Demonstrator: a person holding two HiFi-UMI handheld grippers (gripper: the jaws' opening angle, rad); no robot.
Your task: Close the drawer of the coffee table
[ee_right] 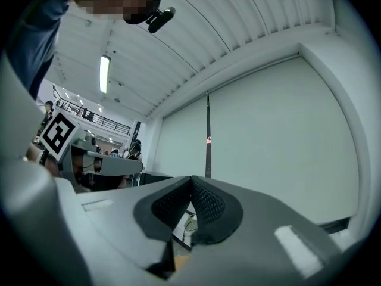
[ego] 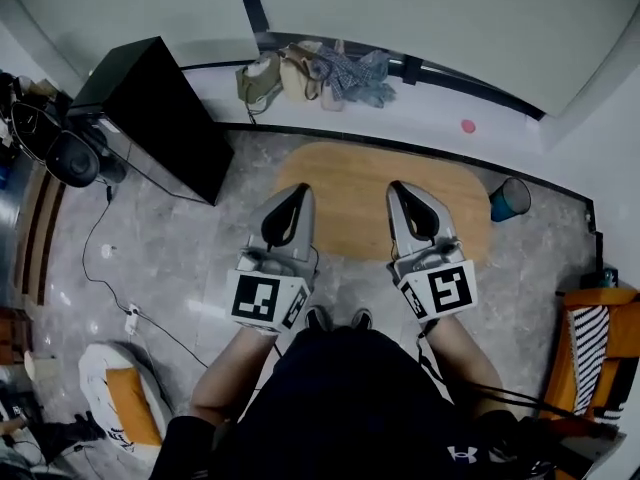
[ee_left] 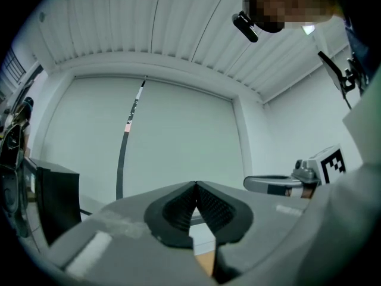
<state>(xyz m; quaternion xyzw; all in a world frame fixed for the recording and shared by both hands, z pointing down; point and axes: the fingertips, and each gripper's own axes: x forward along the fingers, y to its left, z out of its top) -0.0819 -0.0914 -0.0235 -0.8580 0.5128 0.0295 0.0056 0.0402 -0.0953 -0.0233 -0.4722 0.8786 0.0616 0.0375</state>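
Observation:
The oval wooden coffee table [ego: 350,173] stands on the grey floor straight ahead, seen from high above; no drawer shows from here. My left gripper [ego: 298,192] is held level over the table's left half, shut, with nothing in it. My right gripper [ego: 398,190] hangs over the right half, also shut and empty. In the left gripper view the left gripper [ee_left: 195,186] has its black pads pressed together, facing a pale wall, with the other gripper at the right. The right gripper [ee_right: 191,180] shows the same closed pads in the right gripper view.
A black cabinet [ego: 150,108] stands left of the table. Bags and clothes [ego: 315,76] lie by the far wall. A blue bin [ego: 510,198] sits at the table's right end, an orange chair [ego: 600,353] further right, and cables [ego: 110,268] run over the floor at left.

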